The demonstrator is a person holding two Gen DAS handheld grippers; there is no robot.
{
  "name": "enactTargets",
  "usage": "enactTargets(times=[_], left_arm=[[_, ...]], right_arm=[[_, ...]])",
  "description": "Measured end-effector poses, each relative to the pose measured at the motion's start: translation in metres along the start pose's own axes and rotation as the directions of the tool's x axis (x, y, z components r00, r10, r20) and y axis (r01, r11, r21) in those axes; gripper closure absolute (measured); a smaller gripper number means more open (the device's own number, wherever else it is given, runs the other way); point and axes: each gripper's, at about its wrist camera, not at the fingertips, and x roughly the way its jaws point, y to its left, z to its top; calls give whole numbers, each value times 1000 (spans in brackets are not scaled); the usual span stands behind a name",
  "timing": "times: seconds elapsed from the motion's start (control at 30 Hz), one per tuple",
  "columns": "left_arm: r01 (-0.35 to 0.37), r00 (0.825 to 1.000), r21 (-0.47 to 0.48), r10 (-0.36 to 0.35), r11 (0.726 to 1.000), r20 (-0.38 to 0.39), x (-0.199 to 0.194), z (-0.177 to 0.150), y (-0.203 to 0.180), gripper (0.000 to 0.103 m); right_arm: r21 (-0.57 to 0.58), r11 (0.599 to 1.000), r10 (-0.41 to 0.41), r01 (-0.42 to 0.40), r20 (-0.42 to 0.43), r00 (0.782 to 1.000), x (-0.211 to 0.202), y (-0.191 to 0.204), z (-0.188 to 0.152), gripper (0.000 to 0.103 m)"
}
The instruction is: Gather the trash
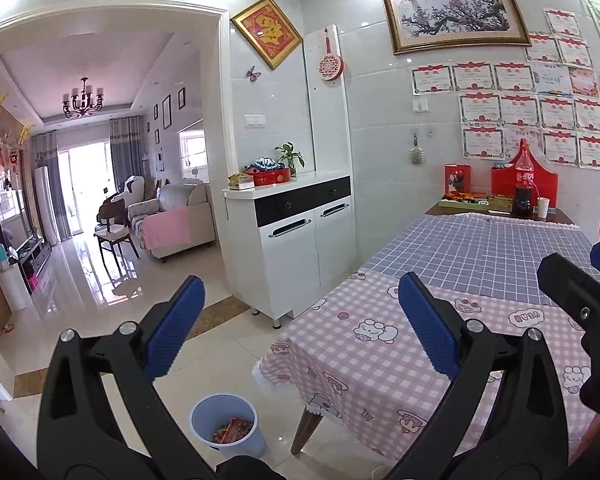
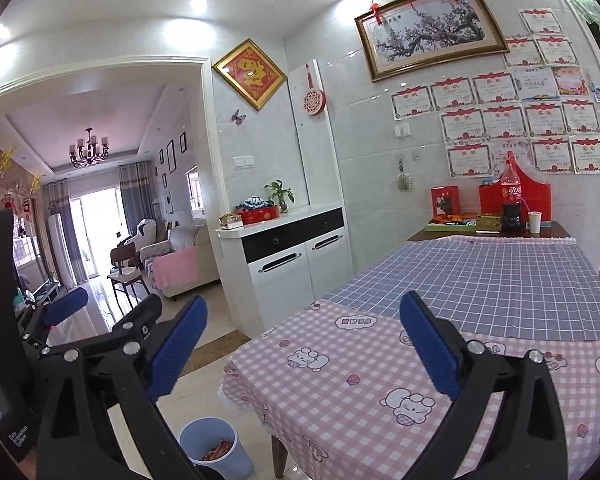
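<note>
Red-orange wrappers [image 1: 232,429] already lie in the pale blue bin [image 1: 204,412] on the floor by the table [image 1: 340,360], whose cloth looks bare of trash, while the left gripper [image 1: 300,320] and right gripper [image 2: 302,334] both gape empty, so collecting seems nearly or wholly done

White lettering reading "Data Collection System" is printed on the black gripper body [image 2: 18,436] at the lower left of the right wrist view. A red Coca-Cola label in Chinese characters is carried by the cola bottle [image 2: 511,196] at the table's far end. Print on the wall certificates [image 2: 504,120] cannot be read.
</note>
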Motion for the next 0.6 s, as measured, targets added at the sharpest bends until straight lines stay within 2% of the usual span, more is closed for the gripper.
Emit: enactTargets(times=[0.6], left_arm=[[-20,1000,-13,20,1000,-14,6,-3,6,8]], right_arm=[[-10,1000,15,-15,-26,1000,13,8,-1,8]])
